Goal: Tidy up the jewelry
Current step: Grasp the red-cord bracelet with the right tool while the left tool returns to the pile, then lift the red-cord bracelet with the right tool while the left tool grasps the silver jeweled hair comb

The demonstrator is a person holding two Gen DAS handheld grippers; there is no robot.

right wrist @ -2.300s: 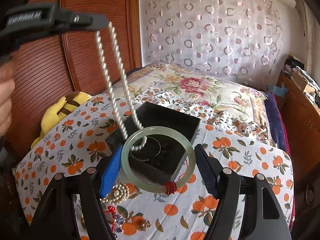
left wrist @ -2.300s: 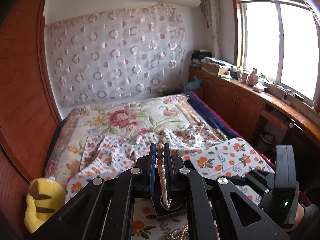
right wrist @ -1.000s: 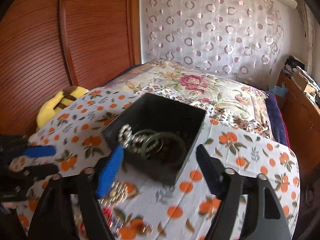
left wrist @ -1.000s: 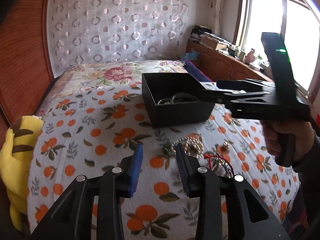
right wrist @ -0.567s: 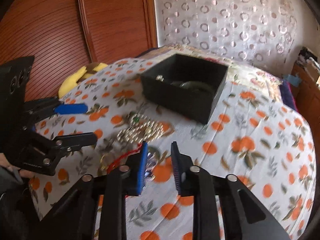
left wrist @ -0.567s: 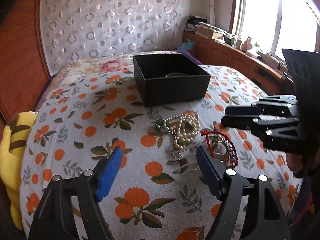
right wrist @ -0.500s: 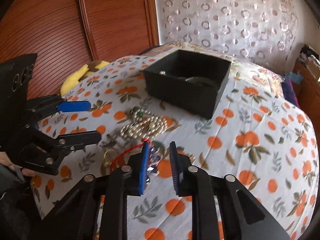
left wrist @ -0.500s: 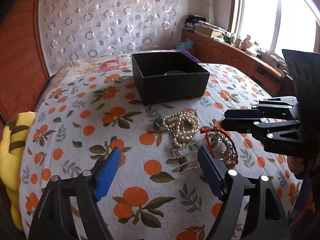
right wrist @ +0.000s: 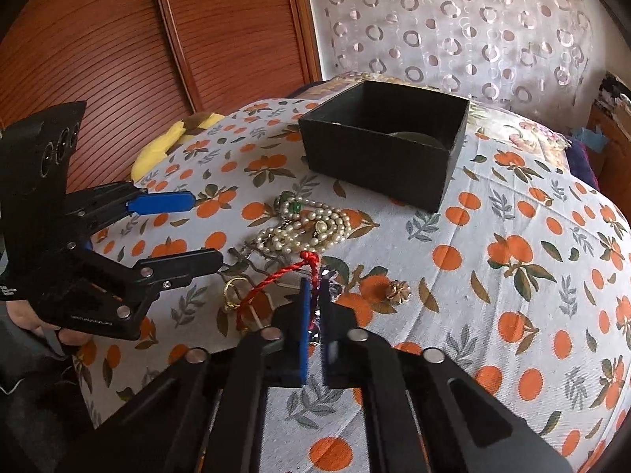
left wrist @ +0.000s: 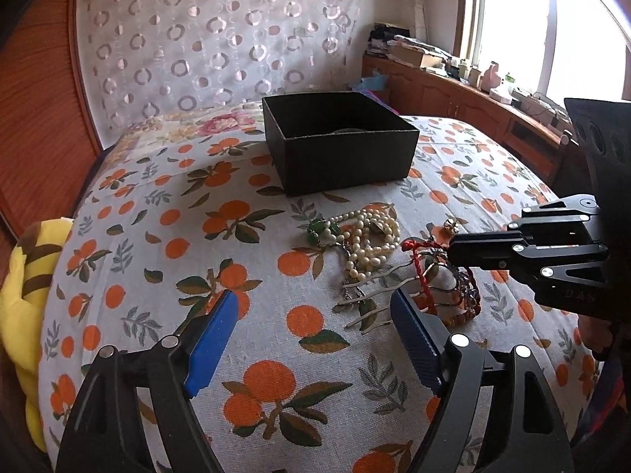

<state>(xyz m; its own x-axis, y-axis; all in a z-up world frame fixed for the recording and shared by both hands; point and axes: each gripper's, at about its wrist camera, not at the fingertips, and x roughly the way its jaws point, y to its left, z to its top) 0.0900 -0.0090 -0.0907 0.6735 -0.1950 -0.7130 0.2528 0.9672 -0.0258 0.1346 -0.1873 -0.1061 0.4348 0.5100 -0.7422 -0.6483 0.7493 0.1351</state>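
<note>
A black box [left wrist: 339,142] stands on the orange-print cloth; it also shows in the right wrist view [right wrist: 384,140], with a green bangle [right wrist: 414,136] inside. In front of it lies a jewelry pile: a pearl necklace [left wrist: 368,238] [right wrist: 307,228], a red cord bracelet [left wrist: 420,272] [right wrist: 276,276], silver hairpins [left wrist: 363,299] and a gold ring [right wrist: 232,295]. My left gripper [left wrist: 315,335] is open and empty, just short of the pile. My right gripper [right wrist: 313,287] is shut on the red cord bracelet at its knot.
A gold flower earring [right wrist: 398,291] lies right of the pile. A yellow plush toy [left wrist: 23,276] sits at the bed's left edge. A wooden wardrobe [right wrist: 157,39] stands at the left. Cabinets under the window [left wrist: 473,102] stand at the right.
The pearl strand and green bangle went into the box and both grippers came down to the pile. My left gripper opened wide. My right gripper closed on the red cord.
</note>
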